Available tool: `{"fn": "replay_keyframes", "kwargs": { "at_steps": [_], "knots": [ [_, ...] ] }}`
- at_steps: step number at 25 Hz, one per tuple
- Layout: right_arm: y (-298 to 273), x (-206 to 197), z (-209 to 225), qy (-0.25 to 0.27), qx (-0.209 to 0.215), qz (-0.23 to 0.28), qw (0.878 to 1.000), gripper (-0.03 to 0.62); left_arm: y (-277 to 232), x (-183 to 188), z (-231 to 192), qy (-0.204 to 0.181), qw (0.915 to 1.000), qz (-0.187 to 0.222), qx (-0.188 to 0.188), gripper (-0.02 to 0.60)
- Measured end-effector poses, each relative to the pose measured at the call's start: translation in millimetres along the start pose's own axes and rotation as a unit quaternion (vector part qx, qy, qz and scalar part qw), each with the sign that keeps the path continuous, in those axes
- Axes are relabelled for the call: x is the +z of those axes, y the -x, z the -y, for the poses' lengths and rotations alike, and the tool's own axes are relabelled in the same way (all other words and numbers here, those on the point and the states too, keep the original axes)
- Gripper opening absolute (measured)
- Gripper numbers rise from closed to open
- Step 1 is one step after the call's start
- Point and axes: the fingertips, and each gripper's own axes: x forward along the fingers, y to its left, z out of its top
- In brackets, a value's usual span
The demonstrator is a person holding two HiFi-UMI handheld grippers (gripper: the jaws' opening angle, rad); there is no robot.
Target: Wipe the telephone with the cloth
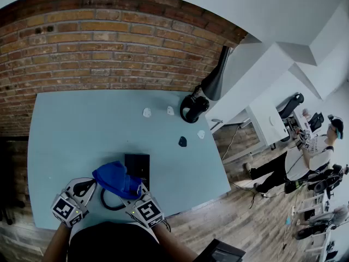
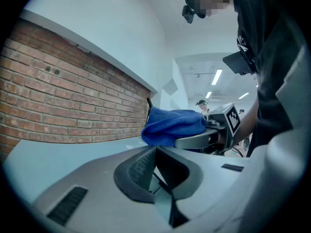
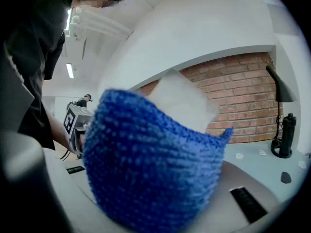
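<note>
Blue cloth [image 3: 150,174] in right tool [image 1: 136,198] beside telephone [image 1: 137,165]

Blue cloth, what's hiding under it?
Under the blue cloth lies the black telephone. Only its far end and a loop of cord peek out. The rest is covered and cannot be seen.

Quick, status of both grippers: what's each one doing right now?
Left gripper: jaws together, nothing visibly gripped.
Right gripper: closed on the fluffy blue microfibre cloth.
</note>
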Motion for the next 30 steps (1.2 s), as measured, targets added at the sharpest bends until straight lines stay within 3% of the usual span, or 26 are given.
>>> {"fn": "replay_keyframes", "kwargs": {
  "at_steps": [9, 20, 30],
  "knots": [
    [-7.7, -11.3, 12.1, -0.032, -0.001, -0.004, 0.999, 0.133, 0.0, -6.8, -7.6, 0.009, 0.9999, 0.001, 0.005, 0.021],
    [-29.4, -10.8, 87.3, -0.009, -0.073, -0.014, 0.997, 0.135, 7.9, -14.4, -21.5, 0.024, 0.9994, -0.015, 0.021, 0.021],
    [-47.6, -39.8, 139.8, -0.042, -0.109, -0.058, 0.991, 0.133, 19.6, -15.8, -40.7, 0.020, 0.9983, -0.027, 0.047, 0.021]
  ]
}}
